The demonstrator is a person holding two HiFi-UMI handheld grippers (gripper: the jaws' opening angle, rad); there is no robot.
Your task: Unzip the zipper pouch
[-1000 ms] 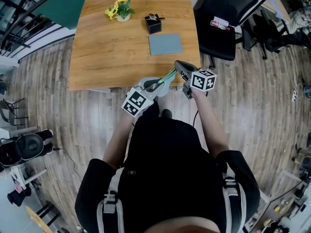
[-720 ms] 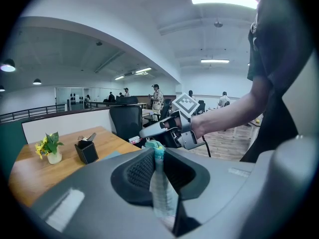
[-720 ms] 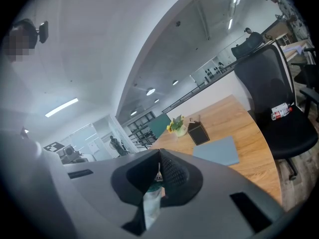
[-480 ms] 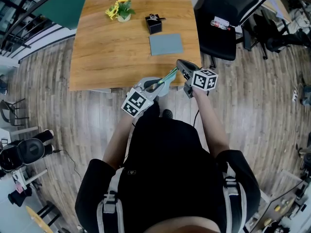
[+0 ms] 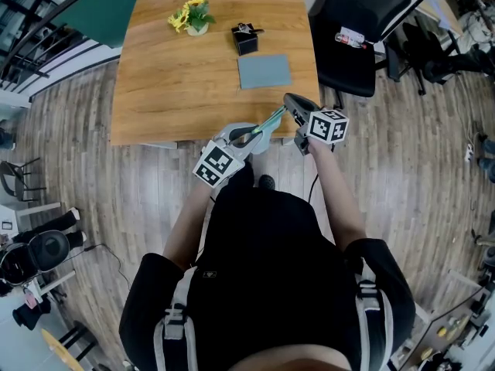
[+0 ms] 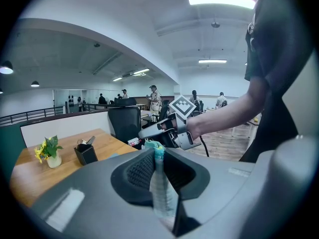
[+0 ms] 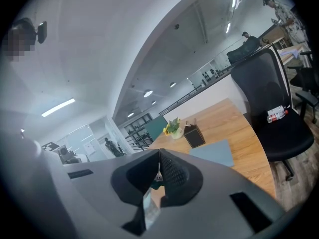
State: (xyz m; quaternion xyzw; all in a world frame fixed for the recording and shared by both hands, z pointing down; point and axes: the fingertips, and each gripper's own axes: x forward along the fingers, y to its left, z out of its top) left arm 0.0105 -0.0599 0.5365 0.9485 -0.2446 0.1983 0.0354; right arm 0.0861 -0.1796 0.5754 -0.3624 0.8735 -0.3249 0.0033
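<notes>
The zipper pouch, thin, clear with a green top edge, hangs in the air between my two grippers, in front of the table's near edge. My left gripper is shut on one end; in the left gripper view the pouch stands edge-on between the pads. My right gripper is shut at the other end of the green edge. In the right gripper view a small metal piece that looks like the zipper pull sits between the shut pads, with clear pouch below. The right gripper also shows in the left gripper view.
The wooden table carries a pot of yellow flowers, a small black box and a grey-blue mat. A black office chair stands at the table's right. Wood floor lies all round.
My right gripper has drifted slightly to the right, away from the left one, with the pouch stretched between them. The left gripper has hardly moved.
</notes>
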